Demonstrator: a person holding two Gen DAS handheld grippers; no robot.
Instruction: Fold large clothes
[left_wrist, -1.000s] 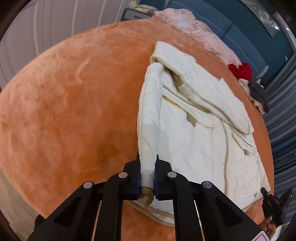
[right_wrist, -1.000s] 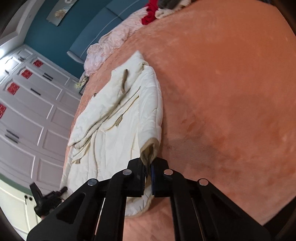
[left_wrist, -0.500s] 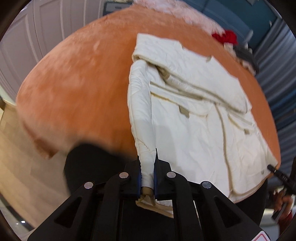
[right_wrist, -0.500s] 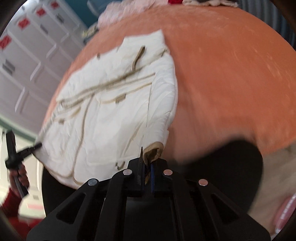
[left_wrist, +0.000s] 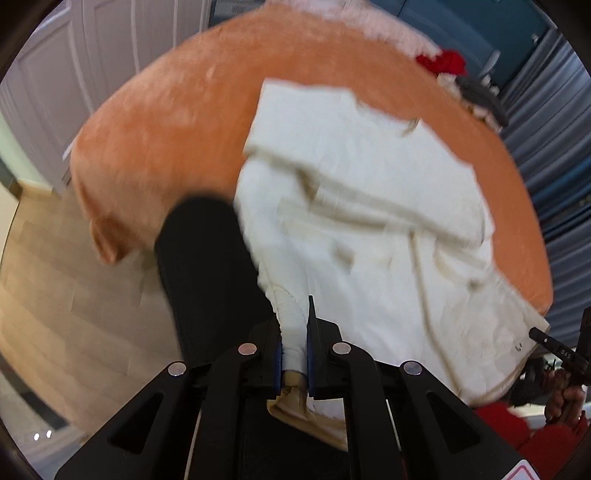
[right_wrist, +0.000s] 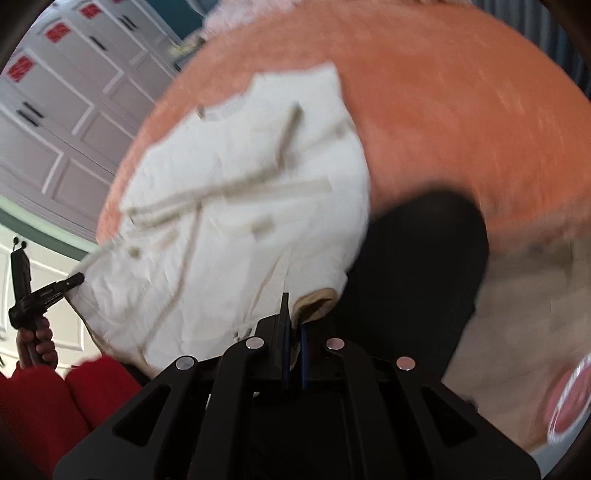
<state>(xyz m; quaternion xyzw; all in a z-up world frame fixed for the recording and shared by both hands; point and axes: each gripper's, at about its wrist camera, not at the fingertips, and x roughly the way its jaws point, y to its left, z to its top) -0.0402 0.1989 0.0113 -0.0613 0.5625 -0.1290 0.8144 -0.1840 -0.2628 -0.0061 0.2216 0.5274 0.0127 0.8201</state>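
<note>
A large cream quilted jacket (left_wrist: 373, 206) with tan trim lies on the orange plush bed (left_wrist: 173, 122) and hangs over its near edge. My left gripper (left_wrist: 294, 332) is shut on one cream sleeve, held taut above the edge. My right gripper (right_wrist: 293, 325) is shut on the tan cuff of the other sleeve (right_wrist: 314, 301); the jacket (right_wrist: 229, 206) spreads to its left on the bed (right_wrist: 461, 110). In each view the other gripper shows at the jacket's far hem. Both views are motion-blurred.
A dark-clothed leg (left_wrist: 207, 273) stands against the bed's near edge over wood flooring (left_wrist: 62, 295). Red, pink and grey clothes (left_wrist: 443, 62) pile at the bed's far side. White panelled cabinets (right_wrist: 62, 110) stand at the left. Red sleeves (right_wrist: 40, 402) show at the bottom.
Both grippers have pulled back and up from the bed with the sleeves. The jacket has slid toward the near edge and now hangs over it; the floor and leg have come into view.
</note>
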